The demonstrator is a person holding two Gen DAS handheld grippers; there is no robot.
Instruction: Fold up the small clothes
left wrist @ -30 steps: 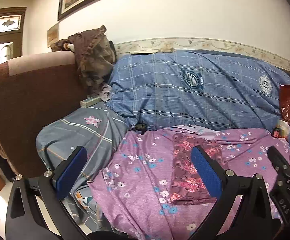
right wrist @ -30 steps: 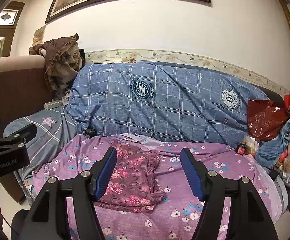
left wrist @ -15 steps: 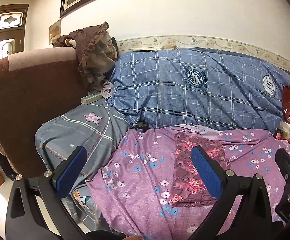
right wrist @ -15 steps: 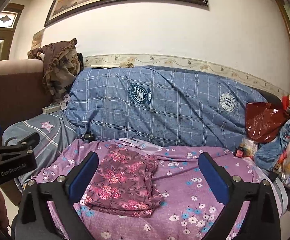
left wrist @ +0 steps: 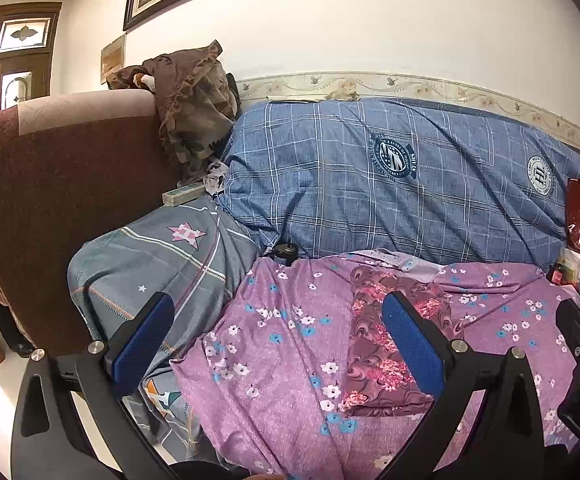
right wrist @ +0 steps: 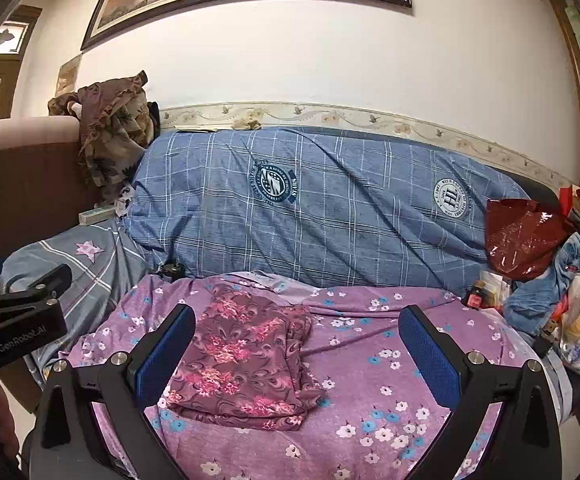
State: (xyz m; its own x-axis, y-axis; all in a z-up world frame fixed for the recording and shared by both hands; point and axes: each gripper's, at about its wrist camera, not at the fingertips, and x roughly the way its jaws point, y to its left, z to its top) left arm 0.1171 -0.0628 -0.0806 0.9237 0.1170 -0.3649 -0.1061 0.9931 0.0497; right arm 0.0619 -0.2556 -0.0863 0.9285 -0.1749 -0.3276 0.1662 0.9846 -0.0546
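Observation:
A small maroon garment with pink flowers (right wrist: 246, 356) lies folded flat on the purple floral sheet (right wrist: 370, 400); it also shows in the left wrist view (left wrist: 386, 344). My right gripper (right wrist: 296, 352) is wide open and empty, held back above the sheet's near side, the garment under its left finger. My left gripper (left wrist: 278, 340) is wide open and empty, to the left of the garment. The left gripper's body shows at the left edge of the right wrist view (right wrist: 14, 328).
A blue plaid cover (right wrist: 322, 208) lies along the sofa back. A grey star-print pillow (left wrist: 158, 268) sits at the left by the brown armrest (left wrist: 50, 184). A red bag (right wrist: 522, 236), bottles and other bags crowd the right end.
The right gripper's jaws have opened from narrow to wide and it has drawn back a little. The left gripper stayed open and shifted slightly. The garment has not moved.

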